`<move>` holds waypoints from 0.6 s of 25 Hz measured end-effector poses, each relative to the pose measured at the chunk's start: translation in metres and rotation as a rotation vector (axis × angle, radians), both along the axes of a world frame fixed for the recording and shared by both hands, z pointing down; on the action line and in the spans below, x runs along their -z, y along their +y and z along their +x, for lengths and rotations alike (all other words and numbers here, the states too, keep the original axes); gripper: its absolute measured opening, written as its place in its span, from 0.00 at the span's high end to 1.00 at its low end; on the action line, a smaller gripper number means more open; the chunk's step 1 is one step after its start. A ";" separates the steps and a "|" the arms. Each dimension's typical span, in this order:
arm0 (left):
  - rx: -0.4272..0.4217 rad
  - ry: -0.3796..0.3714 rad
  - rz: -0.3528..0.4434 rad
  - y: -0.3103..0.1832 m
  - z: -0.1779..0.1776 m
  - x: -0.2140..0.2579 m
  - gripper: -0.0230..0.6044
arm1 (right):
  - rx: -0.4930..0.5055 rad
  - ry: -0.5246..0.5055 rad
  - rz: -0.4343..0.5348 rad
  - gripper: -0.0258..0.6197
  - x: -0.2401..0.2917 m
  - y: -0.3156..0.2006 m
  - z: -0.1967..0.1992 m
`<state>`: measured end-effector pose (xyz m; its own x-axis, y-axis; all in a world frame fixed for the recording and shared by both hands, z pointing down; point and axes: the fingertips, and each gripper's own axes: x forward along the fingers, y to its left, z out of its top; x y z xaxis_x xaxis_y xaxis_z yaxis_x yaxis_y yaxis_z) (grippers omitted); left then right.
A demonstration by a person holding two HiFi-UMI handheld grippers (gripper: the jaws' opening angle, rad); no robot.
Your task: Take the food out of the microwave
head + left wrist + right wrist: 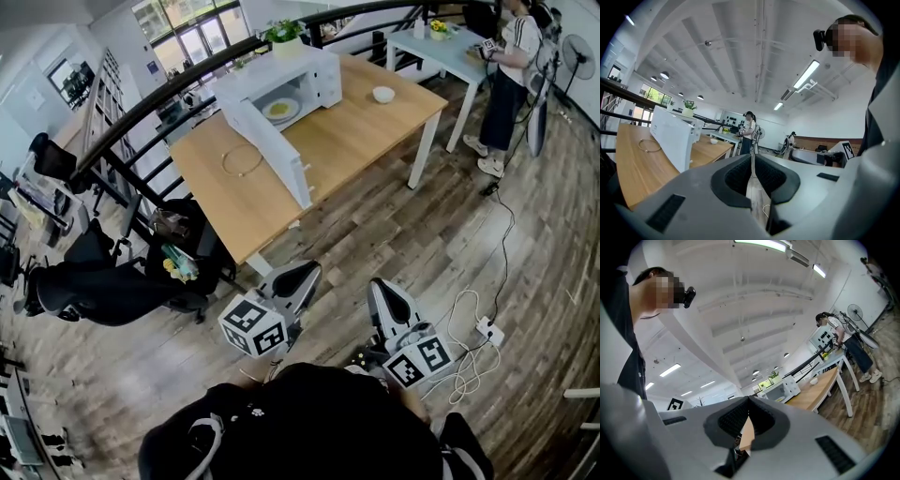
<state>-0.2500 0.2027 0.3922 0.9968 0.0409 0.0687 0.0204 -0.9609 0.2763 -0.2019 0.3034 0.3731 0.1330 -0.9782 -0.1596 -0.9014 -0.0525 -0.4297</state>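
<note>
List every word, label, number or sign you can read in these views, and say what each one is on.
No readable text in any view.
left gripper, marker cube: black-and-white square patterns only, no letters or digits.
right gripper, marker cube: the same, patterns only.
microwave: any print on its front is too small to read.

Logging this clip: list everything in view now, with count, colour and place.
wooden table: 1, light wood, centre
microwave: 1, white, door open, on the wooden table
plate of food: 1, yellowish, inside the microwave
bowl: 1, white, on the table, right of microwave
plant: 1, green, behind microwave
far table: 1, pale, person standing beside it
office chairs: several, black, left of wooden table
power strip: 1, white, floor at right
left gripper: 1, grey, shut, empty, held low
right gripper: 1, grey, shut, empty, held low
</note>
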 end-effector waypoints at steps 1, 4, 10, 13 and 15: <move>-0.004 -0.001 -0.003 0.002 0.007 -0.001 0.91 | -0.001 -0.002 -0.002 0.96 -0.001 0.002 0.007; -0.017 -0.008 -0.010 0.011 0.027 -0.004 0.91 | -0.005 -0.008 -0.009 0.96 -0.003 0.007 0.026; -0.013 -0.002 0.002 0.020 0.065 -0.003 0.91 | 0.014 -0.006 -0.003 0.96 -0.002 0.014 0.060; -0.009 0.011 0.006 0.029 0.076 -0.001 0.91 | 0.038 0.003 -0.011 0.96 -0.003 0.019 0.069; -0.011 0.013 0.002 0.034 0.082 -0.002 0.91 | 0.048 0.005 -0.016 0.96 -0.004 0.021 0.074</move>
<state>-0.1677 0.2372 0.3946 0.9971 0.0512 0.0561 0.0340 -0.9611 0.2740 -0.1277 0.3243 0.3773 0.0856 -0.9859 -0.1440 -0.9052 -0.0165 -0.4246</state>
